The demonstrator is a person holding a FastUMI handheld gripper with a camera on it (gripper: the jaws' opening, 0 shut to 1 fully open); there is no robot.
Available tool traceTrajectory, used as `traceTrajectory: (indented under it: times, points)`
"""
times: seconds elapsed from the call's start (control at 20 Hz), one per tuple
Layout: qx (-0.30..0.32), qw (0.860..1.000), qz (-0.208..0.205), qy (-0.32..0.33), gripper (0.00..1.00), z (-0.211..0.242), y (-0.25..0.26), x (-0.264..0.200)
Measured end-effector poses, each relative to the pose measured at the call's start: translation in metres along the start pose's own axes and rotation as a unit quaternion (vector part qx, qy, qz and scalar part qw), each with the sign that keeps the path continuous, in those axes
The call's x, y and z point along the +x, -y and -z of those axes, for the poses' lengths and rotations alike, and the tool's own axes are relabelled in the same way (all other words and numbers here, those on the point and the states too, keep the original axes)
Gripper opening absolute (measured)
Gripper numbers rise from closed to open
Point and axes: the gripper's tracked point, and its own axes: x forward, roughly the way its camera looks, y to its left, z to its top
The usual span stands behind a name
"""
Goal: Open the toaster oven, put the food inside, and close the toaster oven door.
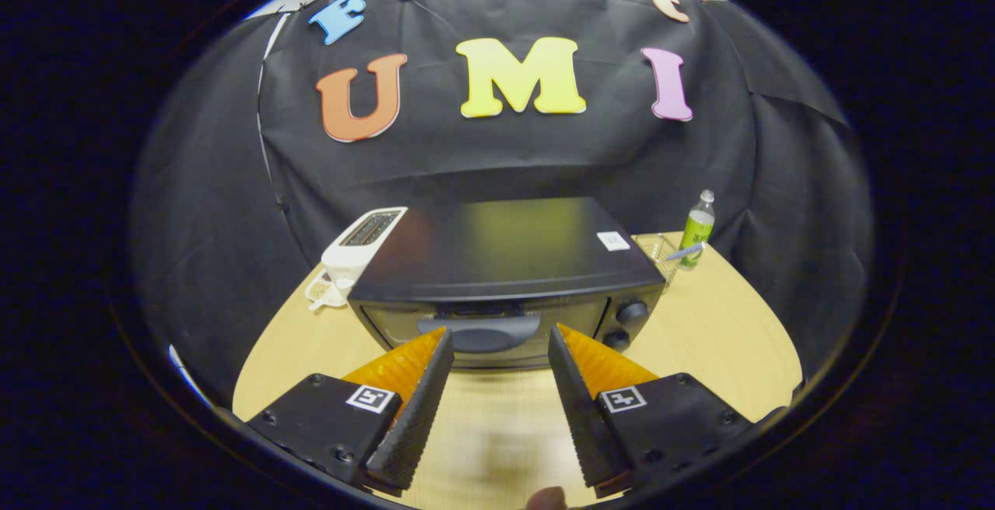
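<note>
Your gripper (pixel 497 339) has its jaws open wide and holds nothing. The toaster oven (pixel 505 284) sits on the worktop (pixel 723 339) just ahead, door shut. I think you should go low to the door handle (pixel 478 333), get both jaws around it, then pull down slowly. I cannot find the food. The near worktop looks blurry.
</note>
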Motion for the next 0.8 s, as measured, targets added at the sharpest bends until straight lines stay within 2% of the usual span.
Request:
traceTrajectory:
  times: [0.15, 0.5, 0.8]
  points:
    - [-0.013, 0.999, -0.008, 0.033, 0.82, -0.038, -0.003, -0.025]
    - [-0.014, 0.991, -0.02, 0.135, 0.82, -0.126, -0.001, -0.116]
    - [-0.024, 0.982, -0.012, 0.187, 0.81, -0.13, 0.007, -0.185]
